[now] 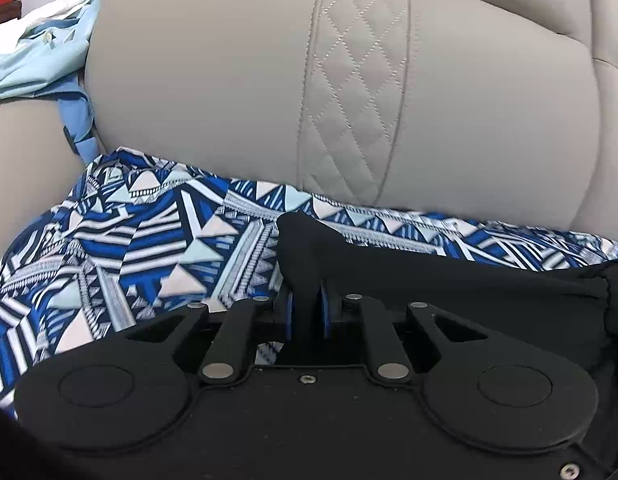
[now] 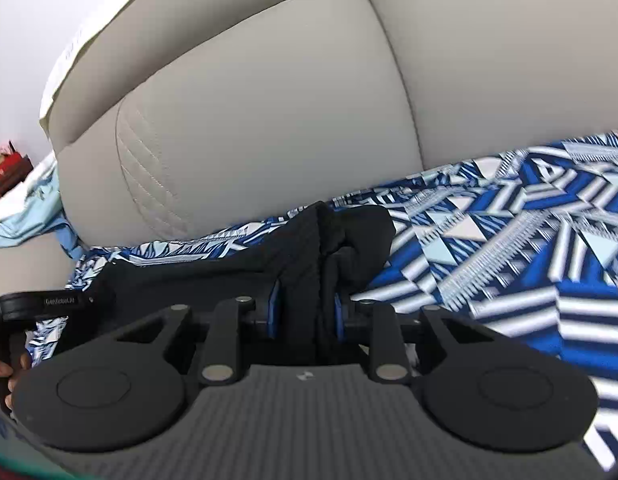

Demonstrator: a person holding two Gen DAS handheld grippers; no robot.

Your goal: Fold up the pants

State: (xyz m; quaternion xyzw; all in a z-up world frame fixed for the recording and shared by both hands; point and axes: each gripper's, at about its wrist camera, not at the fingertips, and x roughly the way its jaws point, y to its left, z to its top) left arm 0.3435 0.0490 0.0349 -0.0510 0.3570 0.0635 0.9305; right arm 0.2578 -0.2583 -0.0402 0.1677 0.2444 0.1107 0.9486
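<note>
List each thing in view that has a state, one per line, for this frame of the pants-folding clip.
left gripper: shut on black pants.
right gripper: shut on a thicker bunch of the black pants.
black pants: bunched, pinched at two spots, lying on the patterned cloth.
patterned cloth: spread over the sofa seat, slightly rumpled.
light blue garment: crumpled in a heap at the sofa's side.

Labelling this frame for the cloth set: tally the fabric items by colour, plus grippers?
Black pants: 1, pinched by the left gripper and the right gripper
Blue-and-white patterned cloth: 1, spread on the sofa under the pants
Light blue garment: 1, bunched at the sofa's far left
Grippers: 2
Total: 5
</note>
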